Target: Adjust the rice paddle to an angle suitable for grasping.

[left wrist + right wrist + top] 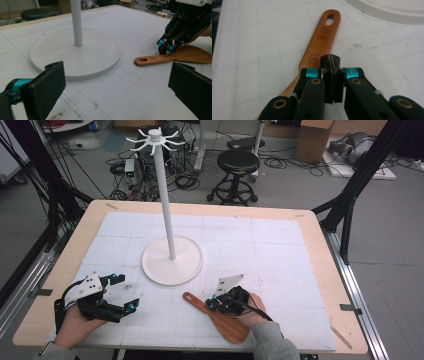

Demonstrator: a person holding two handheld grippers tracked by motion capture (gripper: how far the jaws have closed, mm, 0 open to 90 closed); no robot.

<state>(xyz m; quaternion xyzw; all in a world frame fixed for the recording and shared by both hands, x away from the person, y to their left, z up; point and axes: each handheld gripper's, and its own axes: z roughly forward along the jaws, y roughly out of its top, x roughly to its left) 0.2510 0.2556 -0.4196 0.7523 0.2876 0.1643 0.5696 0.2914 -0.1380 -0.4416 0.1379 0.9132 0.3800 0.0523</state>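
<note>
Right gripper, black with blue joints and a grey three-cornered plate on top, low over the near middle of the table, tips just over the handle of a brown wooden spatula. Jaws pressed flat together in the right gripper view, nothing between the pads; tip at or just above the wood near the stamped round mark, contact not clear. Same gripper at far right in the left gripper view, tips down at the neck of the spatula.

Spatula flat on the white gridded mat, hanging-hole end pointing far and left toward the stand, broad blade at the near edge, partly under the right hand. In the right gripper view, spatula running away from the jaws, slotted hole at its far tip.

Left gripper at near left, well apart from the spatula, held in the left hand. Jaws spread wide, empty, black pads at either side of the left gripper view with bare mat between.

Tall white metal stand with round flat base and a crown of curved hooks on top, upright on the middle of the mat, just far of the spatula handle, not touching it. Light wooden table under the mat.
</note>
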